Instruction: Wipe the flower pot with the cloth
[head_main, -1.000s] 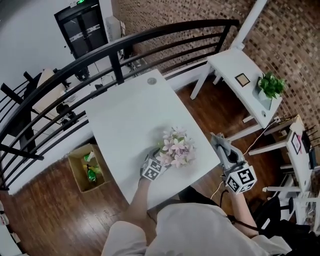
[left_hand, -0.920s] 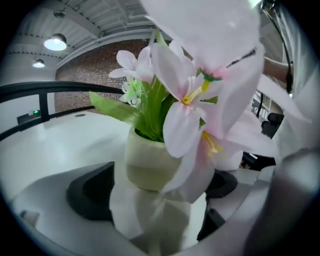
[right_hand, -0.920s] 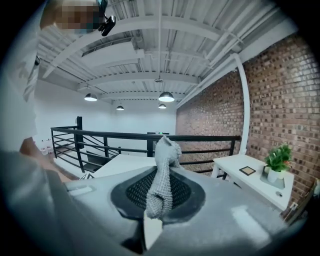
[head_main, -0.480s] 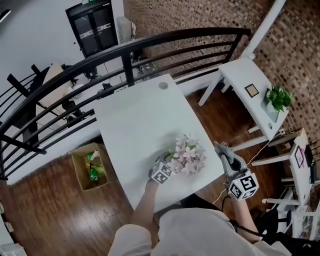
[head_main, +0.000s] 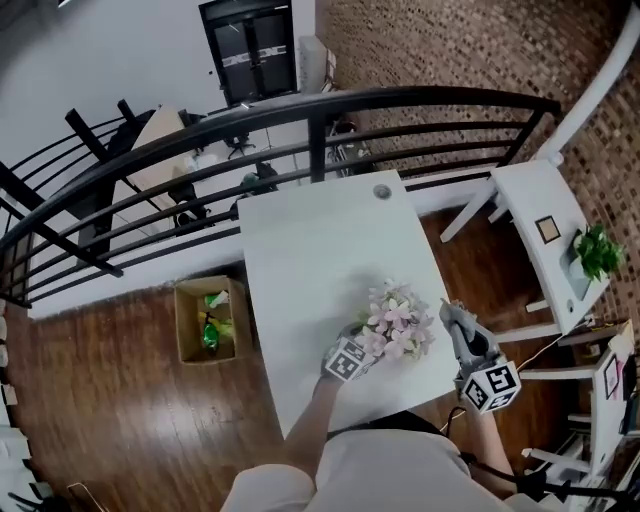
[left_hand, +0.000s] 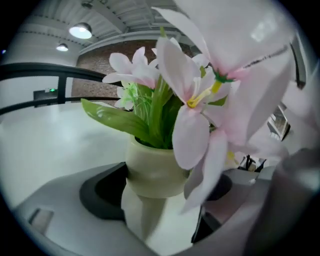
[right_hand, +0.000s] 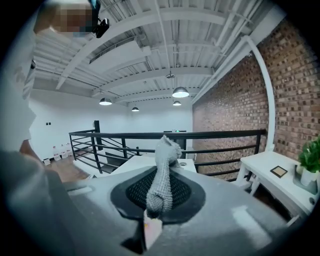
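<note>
While my left gripper (head_main: 366, 342) reaches in under the blooms, its jaws stand about half open, and they have just been closing onto the one flower pot (left_hand: 152, 170). The pale green pot sits upright between the dark pads. The left pad lies against its side; a petal hangs across the right pad, so I cannot see the contact there. Pink and white flowers (head_main: 400, 325) spread over the pot and hide it from my head view.

My right gripper (head_main: 458, 325) is closed tight on the one cloth (right_hand: 162, 170), a grey knitted piece that stands up from the jaws in a narrow fold. It hovers just beside the flowers on their right, at the table's edge, with the cloth apart from the pot.

Both grippers and the pot are at the near end of the white table (head_main: 320, 240). Beyond its far end runs a black railing (head_main: 300, 105). A cardboard box (head_main: 205, 320) sits on the wooden floor to the left.
</note>
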